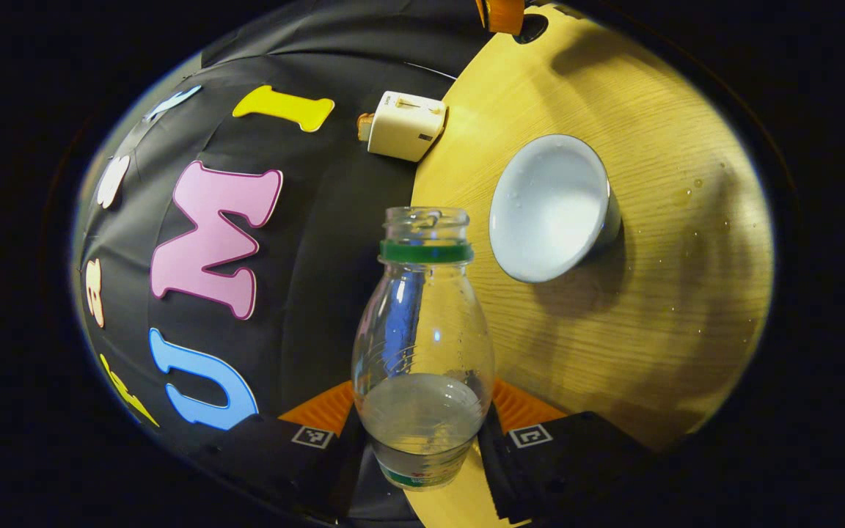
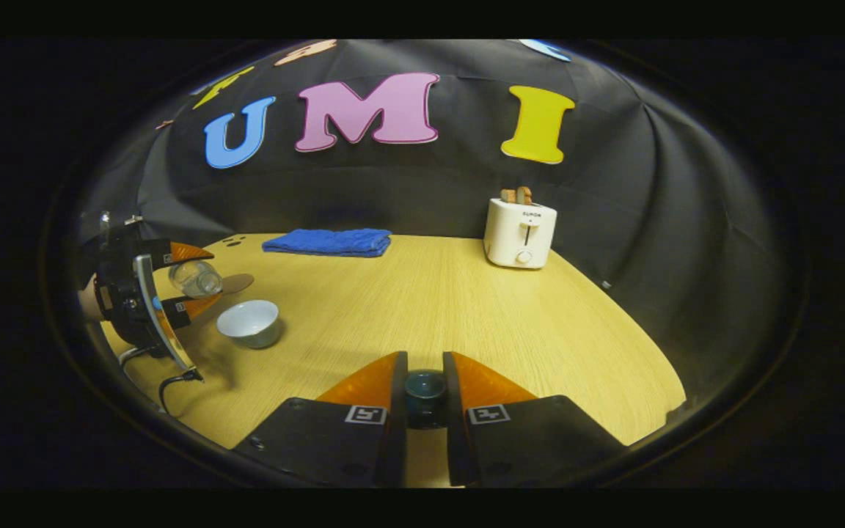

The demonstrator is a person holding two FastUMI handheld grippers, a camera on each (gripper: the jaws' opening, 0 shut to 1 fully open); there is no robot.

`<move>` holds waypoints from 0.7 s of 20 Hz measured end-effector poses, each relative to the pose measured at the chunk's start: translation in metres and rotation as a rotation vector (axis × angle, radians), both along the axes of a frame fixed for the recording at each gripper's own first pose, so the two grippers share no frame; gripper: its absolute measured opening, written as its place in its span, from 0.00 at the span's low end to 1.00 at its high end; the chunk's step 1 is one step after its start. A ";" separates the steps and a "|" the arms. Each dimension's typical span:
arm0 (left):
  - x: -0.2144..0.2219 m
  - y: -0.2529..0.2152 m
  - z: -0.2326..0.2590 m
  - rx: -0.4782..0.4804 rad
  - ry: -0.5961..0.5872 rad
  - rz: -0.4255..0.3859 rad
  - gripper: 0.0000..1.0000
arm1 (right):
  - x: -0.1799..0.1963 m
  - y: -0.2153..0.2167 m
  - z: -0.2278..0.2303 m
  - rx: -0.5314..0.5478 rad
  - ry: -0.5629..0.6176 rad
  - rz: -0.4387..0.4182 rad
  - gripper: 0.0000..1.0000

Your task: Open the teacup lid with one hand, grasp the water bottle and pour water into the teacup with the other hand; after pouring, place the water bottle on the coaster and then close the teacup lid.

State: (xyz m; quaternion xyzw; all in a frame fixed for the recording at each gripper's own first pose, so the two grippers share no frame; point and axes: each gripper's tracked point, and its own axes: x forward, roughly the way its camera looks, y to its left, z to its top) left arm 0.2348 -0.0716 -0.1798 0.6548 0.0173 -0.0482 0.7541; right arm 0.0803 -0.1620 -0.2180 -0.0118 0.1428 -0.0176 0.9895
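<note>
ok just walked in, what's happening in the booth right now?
Mid-pour, or close to it. The left gripper is shut on the water bottle, uncapped and tipped sideways toward the open teacup on the wooden table. The right gripper holds the teacup lid between its fingers, off to the side. Some water remains in the bottle; I can't make out a stream. A coaster lies just behind the cup, bare.

We list: right gripper [image 2: 425,381] clamping teacup lid [image 2: 425,390]; left gripper [image 2: 199,279] holding tilted water bottle [image 2: 196,278] above teacup [image 2: 249,322]; towel [image 2: 328,242]; toaster [image 2: 519,232].
</note>
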 end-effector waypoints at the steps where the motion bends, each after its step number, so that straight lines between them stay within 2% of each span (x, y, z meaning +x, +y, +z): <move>1: 0.002 0.001 -0.001 0.015 0.003 0.002 0.72 | -0.001 -0.001 -0.001 -0.003 0.003 0.000 0.30; 2: 0.005 0.002 -0.001 0.033 0.003 0.000 0.72 | -0.002 -0.001 -0.003 -0.004 0.006 0.001 0.25; 4: 0.010 0.004 0.000 0.069 0.003 -0.004 0.71 | -0.003 -0.001 -0.003 -0.003 0.004 0.000 0.26; 5: 0.012 0.003 0.001 0.082 -0.001 -0.009 0.71 | -0.003 -0.001 -0.003 -0.002 0.004 0.001 0.30; 6: 0.013 0.004 0.002 0.098 -0.003 -0.013 0.71 | -0.003 0.000 -0.004 -0.002 0.005 0.001 0.25; 7: 0.014 0.003 0.004 0.119 -0.010 -0.019 0.72 | -0.003 0.000 -0.004 0.000 0.004 0.002 0.30; 9: 0.016 0.002 0.009 0.163 -0.023 -0.034 0.72 | -0.004 0.003 -0.004 0.001 0.003 0.005 0.21; 12: 0.020 0.004 0.010 0.225 -0.019 -0.044 0.72 | -0.002 0.008 -0.003 0.004 0.001 0.015 0.30; 13: 0.021 0.006 0.008 0.237 -0.008 -0.043 0.72 | -0.002 0.009 -0.003 0.003 -0.001 0.020 0.30; 14: 0.021 0.008 0.006 0.248 -0.001 -0.043 0.72 | -0.001 0.011 -0.002 -0.001 -0.001 0.025 0.25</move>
